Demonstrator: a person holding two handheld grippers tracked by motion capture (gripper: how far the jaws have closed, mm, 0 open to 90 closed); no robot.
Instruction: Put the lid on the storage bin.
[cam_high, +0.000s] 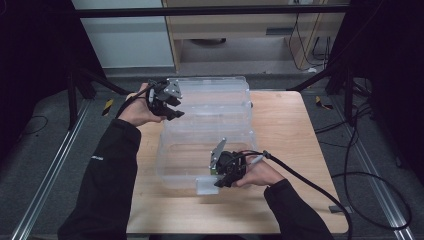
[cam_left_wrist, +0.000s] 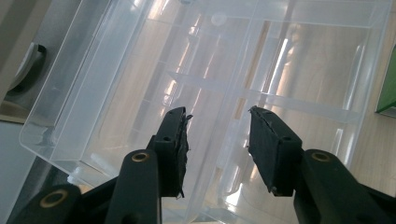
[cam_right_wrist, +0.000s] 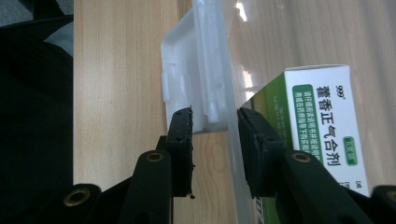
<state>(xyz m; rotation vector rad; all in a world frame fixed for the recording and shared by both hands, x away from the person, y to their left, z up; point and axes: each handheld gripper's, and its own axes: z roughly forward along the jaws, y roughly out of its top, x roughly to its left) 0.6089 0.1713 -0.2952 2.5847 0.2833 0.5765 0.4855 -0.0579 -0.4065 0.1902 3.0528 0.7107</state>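
A: High view first. What's on the table (cam_high: 295, 130)?

B: A clear box (cam_high: 210, 127) sits mid-table. The left gripper (cam_high: 172, 111) is at its far left corner, the right gripper (cam_high: 223, 181) at its near edge, by the latch (cam_high: 206, 186).

A: Left gripper view?

B: The jaws stand apart above the box (cam_left_wrist: 121, 79). Nothing is pinched between the pads; the dividers (cam_left_wrist: 261, 98) show through the gap.

A: So it's loose?

B: Yes, parted and not pressing on anything.

A: Right gripper view?

B: The jaws straddle the near wall (cam_right_wrist: 231, 116), with the latch (cam_right_wrist: 187, 79) just off the left pad. A green-and-white carton (cam_right_wrist: 322, 126) sits inside, just behind the right jaw.

A: Is the wall clamped?

B: I can't tell; gaps seem to show beside both pads, but the wall is clear.
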